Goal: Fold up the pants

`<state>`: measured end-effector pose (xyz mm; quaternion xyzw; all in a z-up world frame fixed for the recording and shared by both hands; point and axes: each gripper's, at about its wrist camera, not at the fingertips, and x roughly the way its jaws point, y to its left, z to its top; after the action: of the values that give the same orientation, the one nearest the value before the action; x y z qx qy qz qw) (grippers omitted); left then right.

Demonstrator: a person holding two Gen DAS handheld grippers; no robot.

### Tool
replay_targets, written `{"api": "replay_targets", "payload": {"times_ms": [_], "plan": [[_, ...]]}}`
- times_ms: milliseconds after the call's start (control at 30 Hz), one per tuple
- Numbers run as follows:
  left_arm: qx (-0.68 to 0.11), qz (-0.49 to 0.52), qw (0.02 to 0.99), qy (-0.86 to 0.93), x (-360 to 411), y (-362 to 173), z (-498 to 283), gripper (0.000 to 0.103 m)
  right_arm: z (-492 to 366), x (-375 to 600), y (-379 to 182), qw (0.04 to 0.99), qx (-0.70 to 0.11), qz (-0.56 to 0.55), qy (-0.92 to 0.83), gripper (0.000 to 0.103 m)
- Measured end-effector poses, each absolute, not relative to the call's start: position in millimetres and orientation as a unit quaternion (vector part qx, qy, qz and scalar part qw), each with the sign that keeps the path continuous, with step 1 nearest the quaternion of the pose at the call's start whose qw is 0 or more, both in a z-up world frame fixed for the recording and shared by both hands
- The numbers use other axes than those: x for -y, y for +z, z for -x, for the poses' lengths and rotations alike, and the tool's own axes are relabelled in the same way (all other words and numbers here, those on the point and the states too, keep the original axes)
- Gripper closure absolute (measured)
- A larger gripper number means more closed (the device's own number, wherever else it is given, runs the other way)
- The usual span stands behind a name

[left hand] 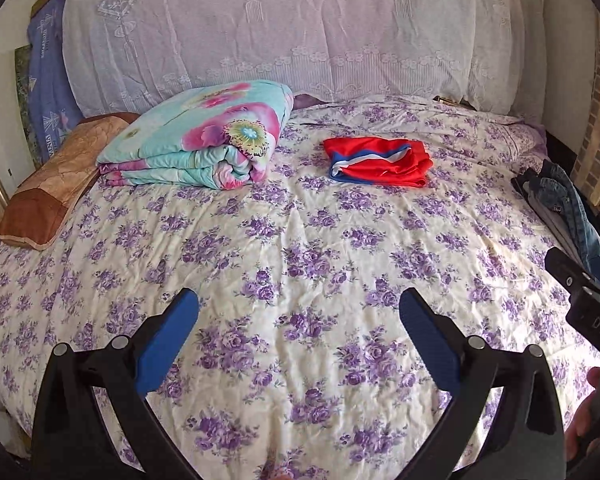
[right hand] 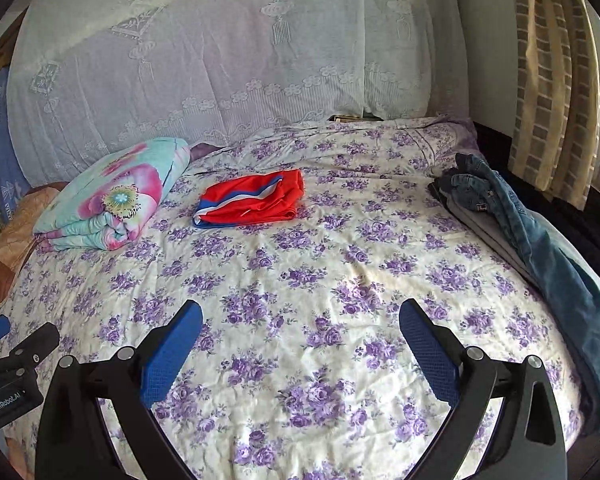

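Folded red shorts with a blue and white stripe (left hand: 378, 161) lie far back on the floral bed sheet (left hand: 300, 264); they also show in the right wrist view (right hand: 256, 200). A pile of blue jeans and grey garments (right hand: 540, 240) lies along the bed's right edge, also seen in the left wrist view (left hand: 568, 204). My left gripper (left hand: 299, 312) is open and empty above the sheet. My right gripper (right hand: 300, 322) is open and empty above the sheet, left of the jeans pile. Each gripper's body shows at the edge of the other's view.
A folded floral quilt (left hand: 204, 140) sits at the back left, a brown pillow (left hand: 48, 196) beside it. A lace-covered headboard (left hand: 280, 32) stands behind the bed. A striped curtain (right hand: 548, 80) hangs at the right.
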<state>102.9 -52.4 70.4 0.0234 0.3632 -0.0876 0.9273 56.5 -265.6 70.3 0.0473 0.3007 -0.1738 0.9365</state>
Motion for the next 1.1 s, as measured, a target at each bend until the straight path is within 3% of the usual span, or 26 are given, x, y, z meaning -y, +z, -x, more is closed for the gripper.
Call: {"api": "replay_targets", "payload": {"times_ms": [1100], "plan": [[-0.339, -0.046, 0.934, -0.098, 61, 84, -84, 0.005, -45, 241, 70, 0.94, -0.31, -0.025, -0.142, 0.004]]}}
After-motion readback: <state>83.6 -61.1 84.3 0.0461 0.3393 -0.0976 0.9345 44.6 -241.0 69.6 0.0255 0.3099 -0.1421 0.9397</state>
